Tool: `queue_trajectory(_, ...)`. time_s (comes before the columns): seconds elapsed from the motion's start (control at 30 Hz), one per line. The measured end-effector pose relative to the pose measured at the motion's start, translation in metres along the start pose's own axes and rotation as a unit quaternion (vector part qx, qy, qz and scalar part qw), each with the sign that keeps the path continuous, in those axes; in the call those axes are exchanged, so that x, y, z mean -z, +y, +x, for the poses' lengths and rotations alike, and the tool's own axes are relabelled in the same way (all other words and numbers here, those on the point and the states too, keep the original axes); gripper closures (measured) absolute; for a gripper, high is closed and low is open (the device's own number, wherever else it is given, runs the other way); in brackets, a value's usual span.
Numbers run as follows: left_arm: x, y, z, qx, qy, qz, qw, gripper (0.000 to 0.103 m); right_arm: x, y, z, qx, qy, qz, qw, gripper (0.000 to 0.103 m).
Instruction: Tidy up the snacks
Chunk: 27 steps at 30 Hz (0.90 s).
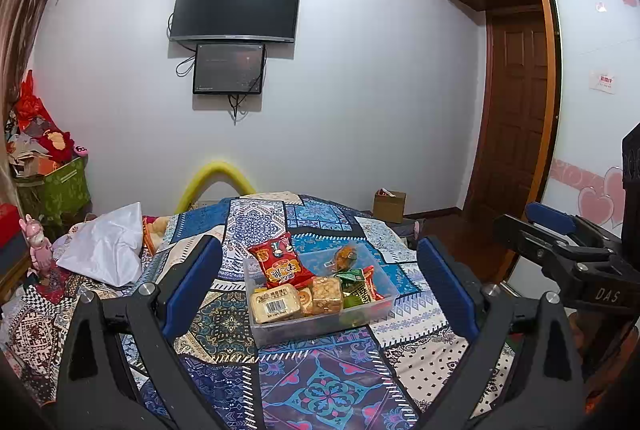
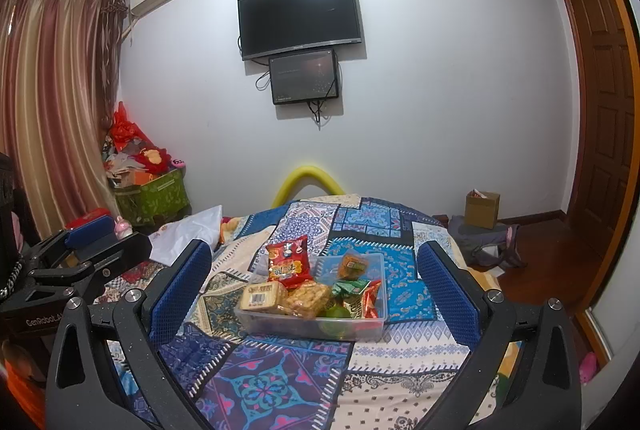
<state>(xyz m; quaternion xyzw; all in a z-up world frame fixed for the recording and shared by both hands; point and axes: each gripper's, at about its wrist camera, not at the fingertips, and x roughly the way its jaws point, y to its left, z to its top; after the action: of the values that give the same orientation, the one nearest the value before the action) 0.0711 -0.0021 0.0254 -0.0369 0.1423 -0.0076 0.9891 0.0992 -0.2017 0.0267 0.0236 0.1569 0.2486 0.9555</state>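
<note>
A clear plastic bin [image 1: 320, 310] of snacks sits on a bed covered by a blue patchwork quilt [image 1: 328, 382], at lower centre of both frames. A red snack packet [image 1: 280, 262] leans over the bin's far left rim, partly outside it. Inside, along the near wall, lie a pale bar with a barcode label [image 1: 275, 304], a golden crispy cake in clear wrap [image 1: 327, 296] just beside it, and a green packet [image 1: 352, 280]. A small orange wrapped sweet [image 1: 346, 254] rests at the far side.

The left tongs [image 1: 320, 290] hang above the quilt, blue pads spread wide on either side of the bin, holding nothing. The right tongs [image 2: 314, 294] are likewise wide open and empty (each appears at the other view's edge).

On the white wall, upper centre, hang 2 dark screens, a television [image 1: 236, 7] above a smaller monitor [image 1: 229, 69].
</note>
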Motion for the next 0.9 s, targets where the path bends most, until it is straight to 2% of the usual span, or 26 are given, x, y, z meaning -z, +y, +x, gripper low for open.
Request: queue_trajectory(0.9,-0.0008,0.0001,-0.0002,0.016,0.006,0.001,0.9998,0.003,-0.0011,0.0023,-0.0013,0.002,0.007,0.003,1.0,0.0)
